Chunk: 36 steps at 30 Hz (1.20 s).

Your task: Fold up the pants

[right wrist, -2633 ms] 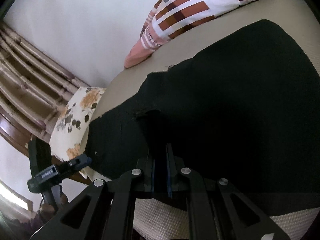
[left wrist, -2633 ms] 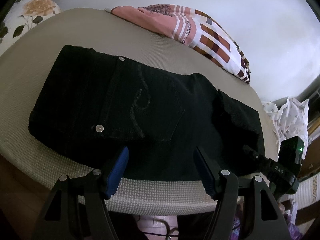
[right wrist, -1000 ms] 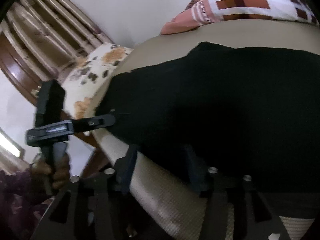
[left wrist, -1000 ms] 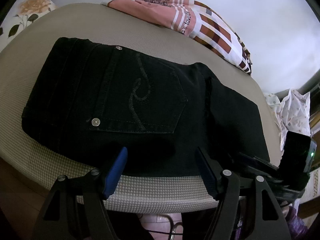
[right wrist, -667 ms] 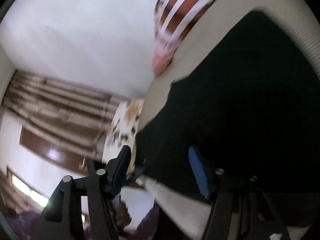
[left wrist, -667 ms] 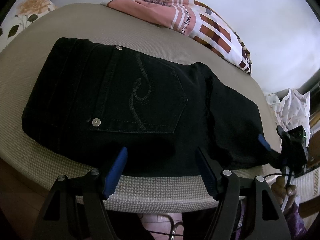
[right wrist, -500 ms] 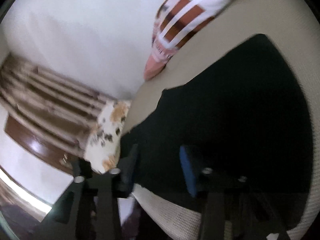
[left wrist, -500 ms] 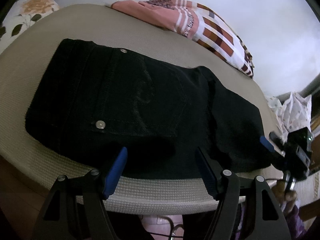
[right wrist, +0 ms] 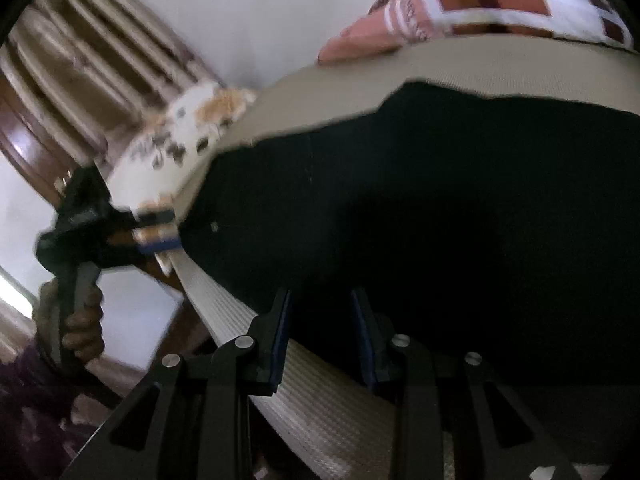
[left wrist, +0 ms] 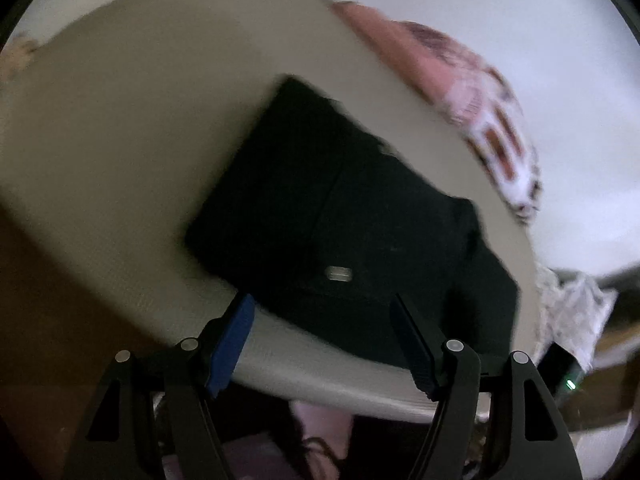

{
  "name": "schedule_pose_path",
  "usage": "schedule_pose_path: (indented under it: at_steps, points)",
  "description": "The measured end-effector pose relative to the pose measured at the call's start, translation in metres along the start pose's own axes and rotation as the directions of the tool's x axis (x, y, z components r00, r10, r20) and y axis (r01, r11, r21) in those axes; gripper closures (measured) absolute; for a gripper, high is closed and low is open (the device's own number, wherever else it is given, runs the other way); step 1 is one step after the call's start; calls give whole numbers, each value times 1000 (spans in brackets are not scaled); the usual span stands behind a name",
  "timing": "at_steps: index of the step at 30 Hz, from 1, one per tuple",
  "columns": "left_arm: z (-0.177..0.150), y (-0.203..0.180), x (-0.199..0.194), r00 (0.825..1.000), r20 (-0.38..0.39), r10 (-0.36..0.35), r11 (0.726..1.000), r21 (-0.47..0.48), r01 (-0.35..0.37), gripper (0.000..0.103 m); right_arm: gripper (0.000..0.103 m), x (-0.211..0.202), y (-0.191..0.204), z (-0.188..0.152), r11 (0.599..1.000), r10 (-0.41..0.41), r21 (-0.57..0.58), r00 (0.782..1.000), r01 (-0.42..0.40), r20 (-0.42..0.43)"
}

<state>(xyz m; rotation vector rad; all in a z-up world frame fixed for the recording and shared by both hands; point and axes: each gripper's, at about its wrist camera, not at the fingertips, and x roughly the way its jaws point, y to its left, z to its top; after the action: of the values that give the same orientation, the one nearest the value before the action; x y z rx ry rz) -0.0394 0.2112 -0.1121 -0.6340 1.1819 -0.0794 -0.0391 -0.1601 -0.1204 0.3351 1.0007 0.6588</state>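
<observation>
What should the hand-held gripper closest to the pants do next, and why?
Probably ease the right hand-held gripper forward and close on the near edge of the black pants. Its jaws have just been narrowing, yet they stand apart with that edge between them, not gripped.

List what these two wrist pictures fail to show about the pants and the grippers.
- Pants: pocket stitching lost to motion blur in the left wrist view; in the right wrist view the picture's right edge cuts them off.
- Right gripper: dark cloth behind its tips hides whether the pads touch the pants.
- Left gripper: smeared in the right wrist view, so its distance from the pants is unclear.
</observation>
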Motion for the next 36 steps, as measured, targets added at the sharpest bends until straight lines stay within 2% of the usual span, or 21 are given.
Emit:
schedule_pose_path:
  at_steps: [3,4,6,9,11,15,16,19,20,24,25,28,31,32,35,36]
  points:
    - [5,24,-16,997,19,-74,996,-54,74,32,73,-11,-2,-7,999,11,34,998,-13,66]
    - [6,30,-19,997,19,-76,995,-69,77,32,73,-12,-5,-9,998,11,53,997,-15,72]
    - [6,41,-19,996,8,-91,990,-103,92,32,75,-7,-9,-11,996,13,82,998,-18,60]
    - [7,55,-9,984,-21,-175,969,-179,168,32,75,-5,-11,-9,995,7,97,998,-13,66]
    - [8,61,-2,981,-32,-189,962,-206,178,32,74,-5,-12,-9,995,1,101,998,-7,61]
    - [14,67,22,956,-59,-286,927,-268,261,32,74,-5,-14,-8,993,5,114,998,-12,62]
    - [15,69,26,957,-66,-283,926,-278,254,32,74,-6,-15,-9,993,6,117,998,-13,63]
    - [21,70,31,945,-52,-322,906,-305,292,32,74,-8,-15,-9,993,3,119,998,-10,63]
    - [23,71,33,941,-45,-336,899,-314,306,30,73,-8,-15,-9,993,1,118,998,-9,63]
    - [21,90,37,897,41,-440,809,-415,416,29,70,-6,-15,-8,993,3,119,998,-10,62]
    - [20,91,36,894,54,-444,803,-419,424,29,70,-6,-15,-8,993,4,118,998,-12,62]
    - [18,83,32,904,74,-421,833,-362,417,25,68,-5,-14,-8,993,7,118,998,-14,62]
    - [18,68,30,926,63,-373,887,-270,375,24,67,-5,-13,-9,993,11,118,998,-18,61]
    - [19,68,31,926,61,-373,888,-267,375,24,67,-5,-13,-9,993,12,118,998,-19,61]
    - [22,79,34,899,102,-426,834,-341,434,24,67,-4,-13,-9,992,16,121,998,-23,61]
    - [23,82,35,898,116,-425,827,-353,437,24,66,-4,-13,-9,992,16,121,998,-23,61]
